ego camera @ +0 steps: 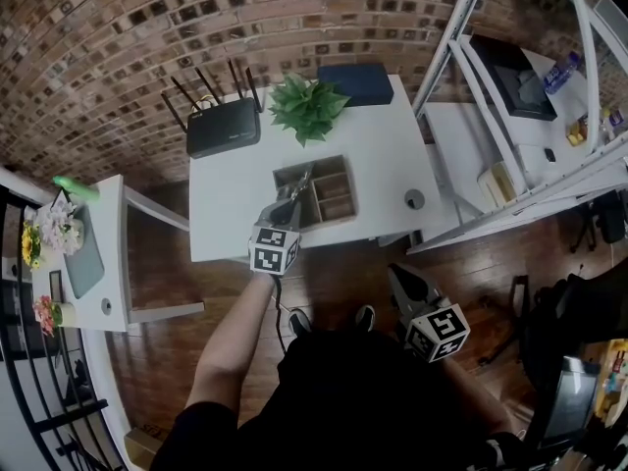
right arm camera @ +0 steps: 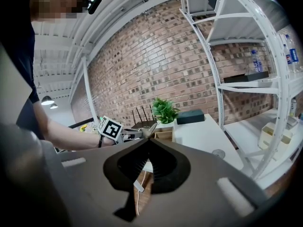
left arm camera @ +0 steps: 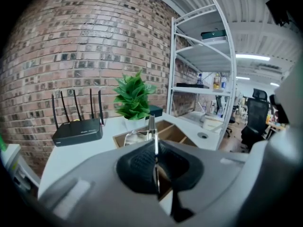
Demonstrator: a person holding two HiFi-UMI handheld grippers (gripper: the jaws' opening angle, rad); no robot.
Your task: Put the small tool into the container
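Reaching over the white counter [ego camera: 383, 155] in the head view, the left tool [ego camera: 292, 199] holds a slim metal implement [ego camera: 304, 178] above the left side of the wooden container [ego camera: 339, 204], while the right tool [ego camera: 400, 281] hangs off the counter's near edge, over the floor. The left gripper view shows its jaws clamped on the implement, tip upright before the container. In the right gripper view, the right tool is closed and empty.
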